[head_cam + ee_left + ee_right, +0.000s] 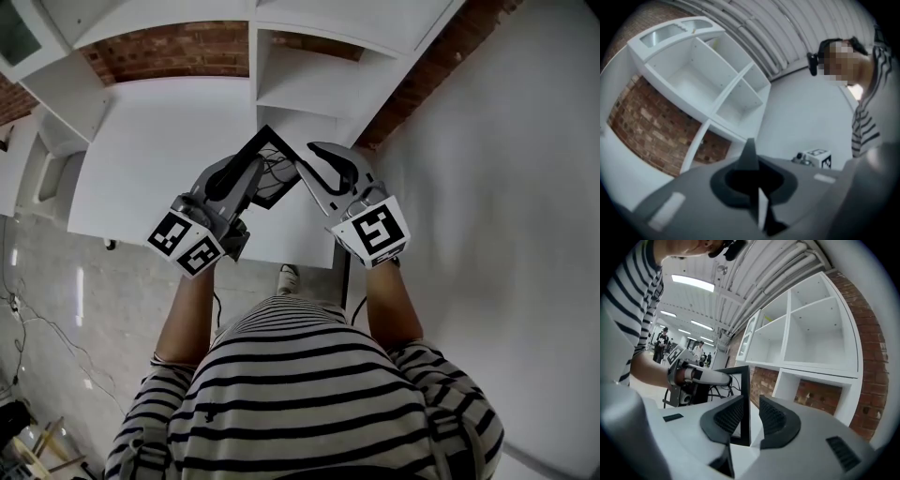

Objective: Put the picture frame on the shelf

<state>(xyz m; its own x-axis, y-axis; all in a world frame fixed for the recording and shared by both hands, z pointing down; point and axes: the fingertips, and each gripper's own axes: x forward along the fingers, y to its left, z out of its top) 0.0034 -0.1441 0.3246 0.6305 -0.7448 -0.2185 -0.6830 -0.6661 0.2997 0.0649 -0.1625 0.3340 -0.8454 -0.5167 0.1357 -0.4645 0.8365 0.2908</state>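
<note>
A thin black picture frame (273, 148) hangs tilted in the air between both grippers, in front of the white shelf unit (309, 89). My left gripper (253, 172) is shut on its left edge; in the left gripper view a narrow dark sliver of the frame (749, 157) sticks up from the closed jaws (753, 192). My right gripper (311, 161) straddles the frame's right side. In the right gripper view the frame's black bar (744, 399) lies against the left pad, and a slim gap shows before the right pad (774, 416).
The shelf unit (811, 333) has several bare white compartments over a red brick wall (644, 126). A white tabletop (155, 159) lies below the grippers. Black cables trail behind the frame. A white wall (506, 187) closes off the right side.
</note>
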